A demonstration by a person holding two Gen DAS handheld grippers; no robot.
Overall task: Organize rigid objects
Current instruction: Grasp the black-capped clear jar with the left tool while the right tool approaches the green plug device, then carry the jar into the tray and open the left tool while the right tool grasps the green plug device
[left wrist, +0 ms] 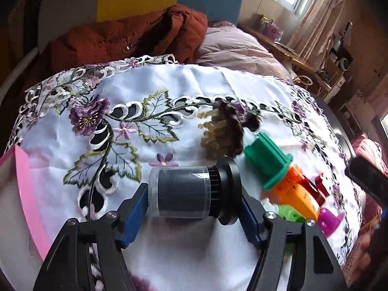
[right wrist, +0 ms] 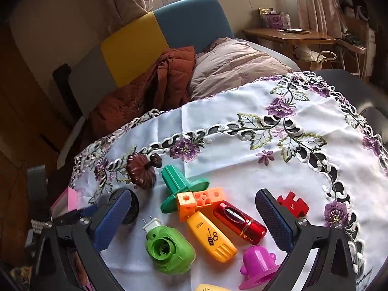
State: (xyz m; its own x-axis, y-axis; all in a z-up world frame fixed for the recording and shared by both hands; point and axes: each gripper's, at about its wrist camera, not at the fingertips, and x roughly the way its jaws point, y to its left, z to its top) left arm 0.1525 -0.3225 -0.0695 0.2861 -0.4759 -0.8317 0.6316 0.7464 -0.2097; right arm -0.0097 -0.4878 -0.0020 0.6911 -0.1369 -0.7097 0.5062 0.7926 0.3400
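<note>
A clear jar with dark contents and a black lid lies on its side on the embroidered white cloth. My left gripper has a blue pad against each end of it. In the right wrist view the jar peeks out behind my right gripper's left finger. My right gripper stands open above a cluster of toys: a green plug-shaped one, a yellow one, a red one, orange blocks, a green funnel and a magenta cap. It grips none of them.
A brown pumpkin-shaped piece with yellowish pegs lies beyond the jar. A red puzzle piece sits right of the toys. A pink box stands at the table's left edge. Behind the table are a rust jacket and a bed quilt.
</note>
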